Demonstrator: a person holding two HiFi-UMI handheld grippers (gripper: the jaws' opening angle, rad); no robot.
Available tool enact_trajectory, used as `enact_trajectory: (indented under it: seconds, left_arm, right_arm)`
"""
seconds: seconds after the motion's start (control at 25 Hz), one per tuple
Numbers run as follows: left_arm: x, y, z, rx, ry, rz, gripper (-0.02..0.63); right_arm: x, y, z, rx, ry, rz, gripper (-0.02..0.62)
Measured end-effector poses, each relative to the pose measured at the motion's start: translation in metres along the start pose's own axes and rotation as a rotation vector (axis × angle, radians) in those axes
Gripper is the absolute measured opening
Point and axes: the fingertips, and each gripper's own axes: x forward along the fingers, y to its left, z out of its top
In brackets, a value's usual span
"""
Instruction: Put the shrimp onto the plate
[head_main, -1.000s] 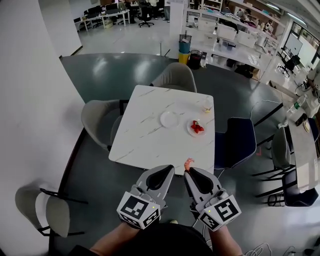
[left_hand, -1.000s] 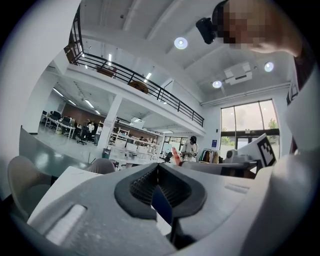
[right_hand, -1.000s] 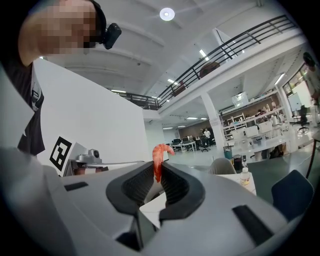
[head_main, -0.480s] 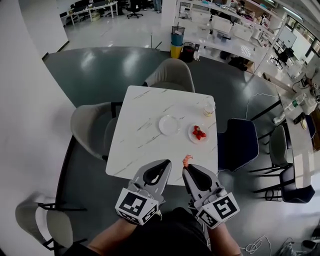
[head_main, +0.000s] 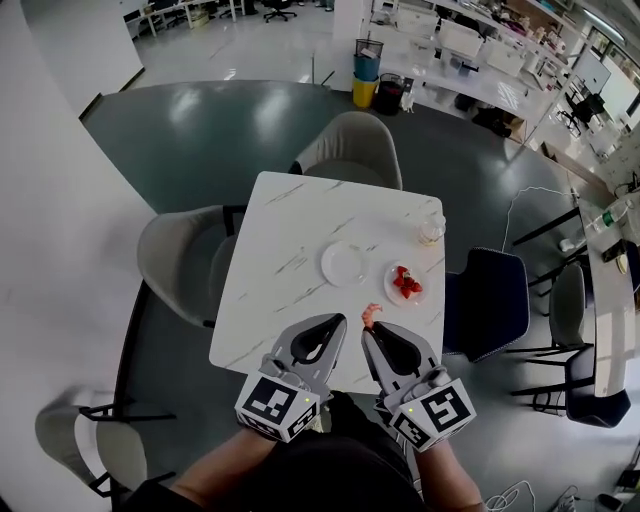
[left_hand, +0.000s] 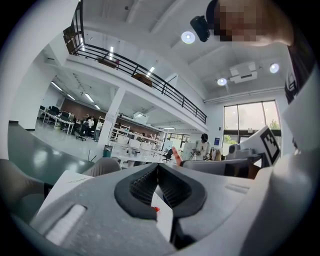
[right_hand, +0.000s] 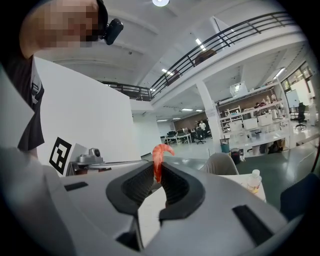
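The right gripper (head_main: 368, 328) is clenched on the lower end of the shrimp (right_hand: 159, 154), which stands up between its jaws over the near edge of the table (head_main: 280, 250) (white, with grey veins). The left gripper (left_hand: 158, 171) is pressed together, holding nothing. The empty plate (head_main: 345, 263) lies farther on, apart from the shrimp.

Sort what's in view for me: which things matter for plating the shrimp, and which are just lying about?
For the job:
shrimp, gripped in the right tongs
empty plate, the likely target

Lying about:
plate of red pieces
bottle
grey chair
left tongs, shut on nothing
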Motion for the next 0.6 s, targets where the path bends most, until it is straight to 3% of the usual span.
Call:
enact_trajectory:
  seconds: [0.24,0.6]
  left_arm:
    - [0.045,0.038,-0.005,0.012,-0.010,0.070,0.009]
    - [0.094,0.095,-0.055,0.022,0.022,0.135,0.009]
  right_arm:
    - [0.040,-0.047,-0.005,-0.032,0.045,0.036,0.048]
    - [0.106,-0.100,-0.071,-0.069,0.195,0.047,0.048]
